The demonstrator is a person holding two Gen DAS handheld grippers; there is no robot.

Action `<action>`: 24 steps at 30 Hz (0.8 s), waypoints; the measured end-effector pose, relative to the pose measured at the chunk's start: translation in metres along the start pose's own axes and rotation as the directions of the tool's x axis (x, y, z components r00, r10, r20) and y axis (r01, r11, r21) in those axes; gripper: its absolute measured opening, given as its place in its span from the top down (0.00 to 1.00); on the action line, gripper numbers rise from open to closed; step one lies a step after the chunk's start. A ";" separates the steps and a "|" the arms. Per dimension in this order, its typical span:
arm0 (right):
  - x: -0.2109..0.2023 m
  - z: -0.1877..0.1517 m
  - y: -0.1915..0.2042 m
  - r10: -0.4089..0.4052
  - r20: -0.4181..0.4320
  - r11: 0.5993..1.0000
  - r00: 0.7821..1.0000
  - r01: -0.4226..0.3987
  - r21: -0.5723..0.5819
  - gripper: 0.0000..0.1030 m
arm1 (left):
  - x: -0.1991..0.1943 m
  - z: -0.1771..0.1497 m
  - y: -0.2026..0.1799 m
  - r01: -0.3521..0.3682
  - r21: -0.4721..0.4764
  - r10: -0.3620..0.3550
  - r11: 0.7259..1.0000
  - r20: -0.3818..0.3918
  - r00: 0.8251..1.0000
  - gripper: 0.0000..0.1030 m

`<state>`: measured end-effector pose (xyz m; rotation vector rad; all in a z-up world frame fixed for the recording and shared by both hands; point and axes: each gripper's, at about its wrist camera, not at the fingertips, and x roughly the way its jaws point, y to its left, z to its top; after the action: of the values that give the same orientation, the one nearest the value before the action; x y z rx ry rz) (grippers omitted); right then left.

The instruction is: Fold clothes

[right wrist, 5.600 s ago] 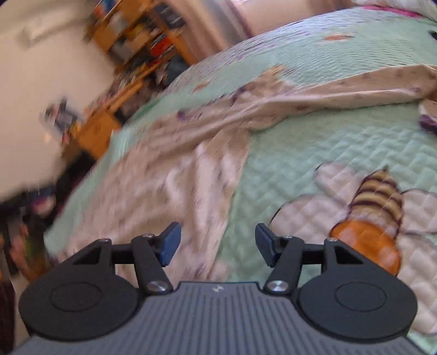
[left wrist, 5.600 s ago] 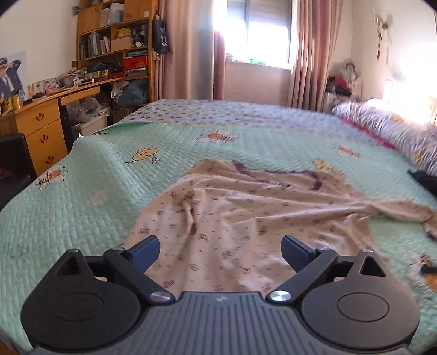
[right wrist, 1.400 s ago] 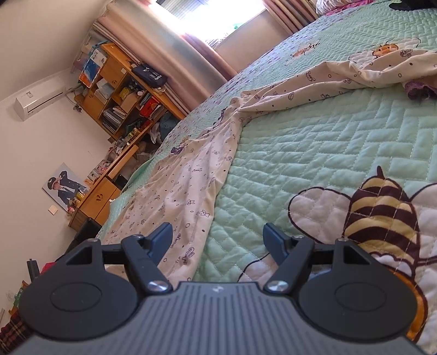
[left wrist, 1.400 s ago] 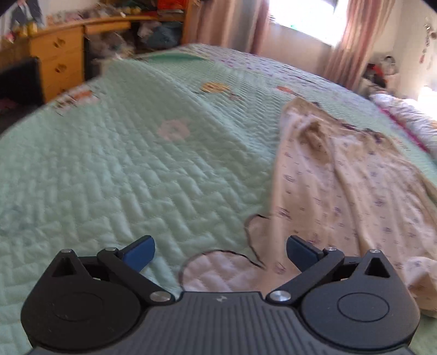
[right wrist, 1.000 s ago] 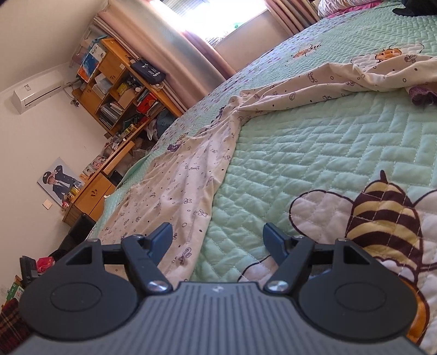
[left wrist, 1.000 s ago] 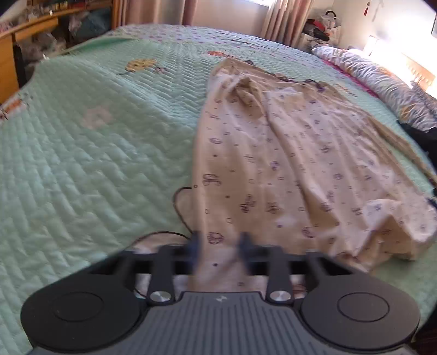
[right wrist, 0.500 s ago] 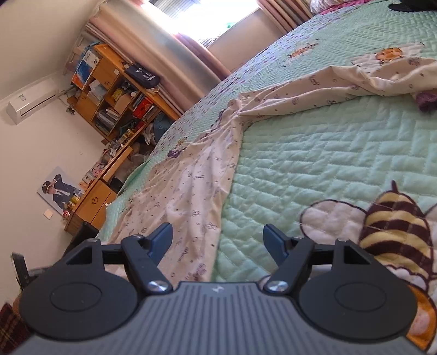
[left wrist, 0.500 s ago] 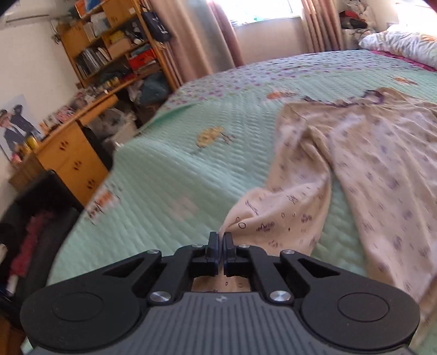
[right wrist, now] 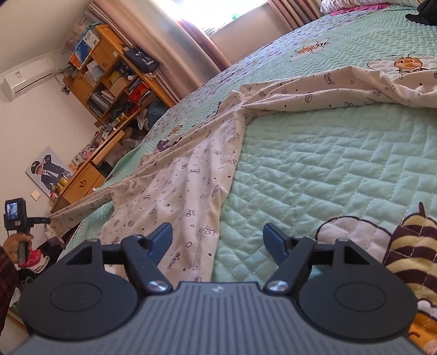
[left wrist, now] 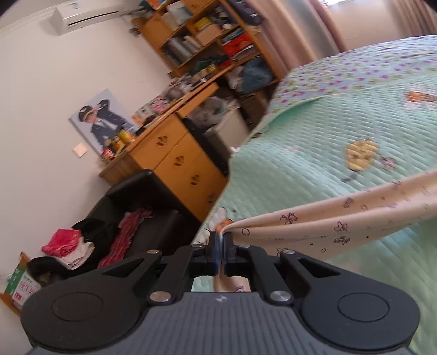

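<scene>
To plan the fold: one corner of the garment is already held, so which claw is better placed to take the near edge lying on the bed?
The right claw: it is open, with the garment edge just ahead.

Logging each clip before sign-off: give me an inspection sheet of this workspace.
Surface: green quilted bedspread, bee pattern.
Job's things: cream printed garment, spread and creased, one corner pulled taut off the bed edge.
Clutter: dark item at far corner.
Grippers: left gripper shut on garment corner; right gripper open, low over the garment's edge.
Cables: nothing seen.
Surroundings: wooden desk, bookshelf, black sofa with clothes, curtains.
</scene>
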<state>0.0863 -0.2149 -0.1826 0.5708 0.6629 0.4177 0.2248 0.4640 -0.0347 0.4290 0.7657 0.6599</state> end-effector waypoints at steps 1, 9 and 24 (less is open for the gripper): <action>0.001 0.000 0.000 -0.001 -0.003 1.000 1.000 0.001 -0.003 0.28 | 0.011 0.004 -0.005 0.022 0.020 -0.022 1.000 -0.023 1.000 0.97; -0.007 0.010 0.010 0.059 -0.036 0.997 0.998 -0.060 -0.039 0.28 | 0.027 -0.047 -0.002 0.022 -0.064 -0.033 0.998 -0.167 0.985 0.49; -0.044 -0.015 0.032 0.151 -0.014 0.988 0.988 -0.151 -0.018 0.27 | -0.103 -0.203 -0.019 0.320 -0.163 -0.348 0.933 -0.184 0.919 0.32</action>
<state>0.0391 -0.2086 -0.1529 0.6029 0.6294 0.5691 0.0247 0.4038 -0.1271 0.1023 0.9647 0.4317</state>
